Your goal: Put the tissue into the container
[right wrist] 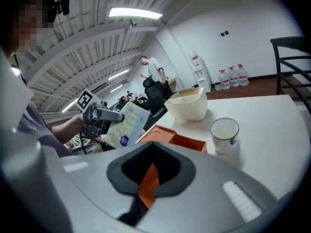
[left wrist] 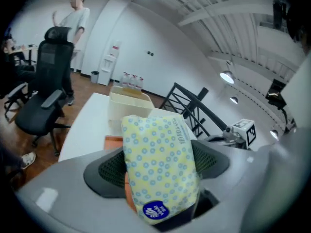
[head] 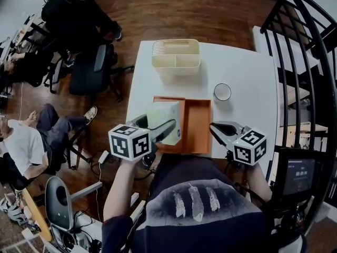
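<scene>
My left gripper (head: 158,123) is shut on a yellow tissue pack (head: 165,119) with blue rings. It holds the pack above the left edge of the orange tray (head: 198,126). In the left gripper view the pack (left wrist: 156,149) stands upright, pressed between both dark pads. The cream divided container (head: 176,65) stands at the table's far edge, beyond the tray, and also shows in the left gripper view (left wrist: 122,108). My right gripper (head: 218,128) hovers at the tray's right side. Its fingertips (right wrist: 154,152) meet, with nothing held. From there I see the pack (right wrist: 125,126) and the container (right wrist: 187,106).
A white cup (head: 222,91) stands right of the tray's far end on the white table (head: 247,73). A black railing (head: 301,62) runs along the right. Office chairs (head: 88,70) and a seated person (head: 23,144) are to the left. A small screen (head: 298,175) sits at my lower right.
</scene>
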The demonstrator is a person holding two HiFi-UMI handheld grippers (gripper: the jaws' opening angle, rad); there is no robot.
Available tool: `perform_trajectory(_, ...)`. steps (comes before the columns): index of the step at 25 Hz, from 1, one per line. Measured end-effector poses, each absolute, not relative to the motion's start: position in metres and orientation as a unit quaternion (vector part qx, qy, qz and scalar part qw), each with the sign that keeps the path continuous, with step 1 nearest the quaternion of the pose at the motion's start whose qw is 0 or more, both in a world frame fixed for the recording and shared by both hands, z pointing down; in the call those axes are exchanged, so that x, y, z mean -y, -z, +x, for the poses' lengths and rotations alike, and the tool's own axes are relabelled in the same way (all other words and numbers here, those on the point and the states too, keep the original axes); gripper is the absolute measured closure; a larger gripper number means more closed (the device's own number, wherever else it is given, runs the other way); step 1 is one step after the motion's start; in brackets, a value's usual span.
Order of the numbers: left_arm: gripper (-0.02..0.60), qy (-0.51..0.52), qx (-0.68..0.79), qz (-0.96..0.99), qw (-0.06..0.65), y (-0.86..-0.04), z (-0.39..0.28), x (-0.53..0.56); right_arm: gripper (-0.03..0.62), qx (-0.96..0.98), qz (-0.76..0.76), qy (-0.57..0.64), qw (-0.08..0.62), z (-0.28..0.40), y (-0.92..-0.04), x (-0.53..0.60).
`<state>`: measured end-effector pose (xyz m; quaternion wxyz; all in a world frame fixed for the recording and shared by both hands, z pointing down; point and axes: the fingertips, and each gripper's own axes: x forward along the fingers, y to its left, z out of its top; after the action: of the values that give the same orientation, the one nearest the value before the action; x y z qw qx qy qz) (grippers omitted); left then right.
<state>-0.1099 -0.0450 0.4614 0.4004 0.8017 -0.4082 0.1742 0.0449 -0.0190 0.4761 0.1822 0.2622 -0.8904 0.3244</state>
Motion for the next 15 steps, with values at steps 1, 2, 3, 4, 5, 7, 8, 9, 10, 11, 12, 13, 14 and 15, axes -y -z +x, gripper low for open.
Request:
perform_trajectory(1,0.167,-0.182,0.386,0.810,0.403,-0.468,-0.086,0.044,0.591,0.888,0.270,-0.324,0.182,0.052,-0.476,0.020)
perform_trajectory(2,0.166,-0.187,0.368,0.813,0.411,-0.476,-0.066,0.044,0.591,0.886,0.277,-0.324,0.181,0.058,-0.475,0.021)
perform_trajectory(3,0.166,-0.190,0.356,0.812,0.421,-0.486,-0.048,0.044,0.591,0.884,0.283,-0.324,0.181,0.064,-0.475,0.021)
perform_trajectory(4,0.166,-0.194,0.347,0.809,0.432,-0.496,-0.034,0.045,0.591,0.883,0.287,-0.325,0.182,0.070,-0.475,0.020)
perform_trajectory(5,0.166,-0.200,0.342,0.806,0.441,-0.506,-0.022,0.045,0.591,0.882,0.290,-0.325,0.183,0.075,-0.475,0.019)
perform_trajectory(7,0.166,-0.216,0.337,0.798,0.450,-0.520,-0.004,0.046,0.591,0.879,0.295,-0.327,0.182,0.087,-0.474,0.015)
perform_trajectory(8,0.166,-0.220,0.337,0.795,0.453,-0.525,0.002,0.047,0.591,0.878,0.297,-0.329,0.181,0.093,-0.475,0.013)
perform_trajectory(9,0.166,-0.223,0.339,0.792,0.456,-0.530,0.007,0.049,0.591,0.876,0.299,-0.332,0.180,0.099,-0.476,0.011)
perform_trajectory(10,0.166,-0.225,0.342,0.788,0.460,-0.535,0.011,0.050,0.591,0.875,0.301,-0.335,0.179,0.104,-0.478,0.009)
perform_trajectory(11,0.165,-0.229,0.344,0.783,0.465,-0.540,0.013,0.050,0.591,0.873,0.302,-0.338,0.178,0.108,-0.480,0.007)
perform_trajectory(12,0.164,-0.235,0.346,0.779,0.467,-0.547,0.013,0.049,0.591,0.873,0.303,-0.340,0.178,0.111,-0.481,0.006)
perform_trajectory(13,0.164,-0.243,0.349,0.775,0.468,-0.553,0.013,0.048,0.591,0.872,0.302,-0.341,0.177,0.112,-0.482,0.004)
perform_trajectory(14,0.163,-0.252,0.353,0.770,0.468,-0.559,0.013,0.045,0.591,0.873,0.301,-0.341,0.176,0.114,-0.482,0.003)
perform_trajectory(15,0.161,-0.260,0.357,0.766,0.468,-0.565,0.012,0.043,0.591,0.874,0.299,-0.342,0.175,0.115,-0.481,0.002)
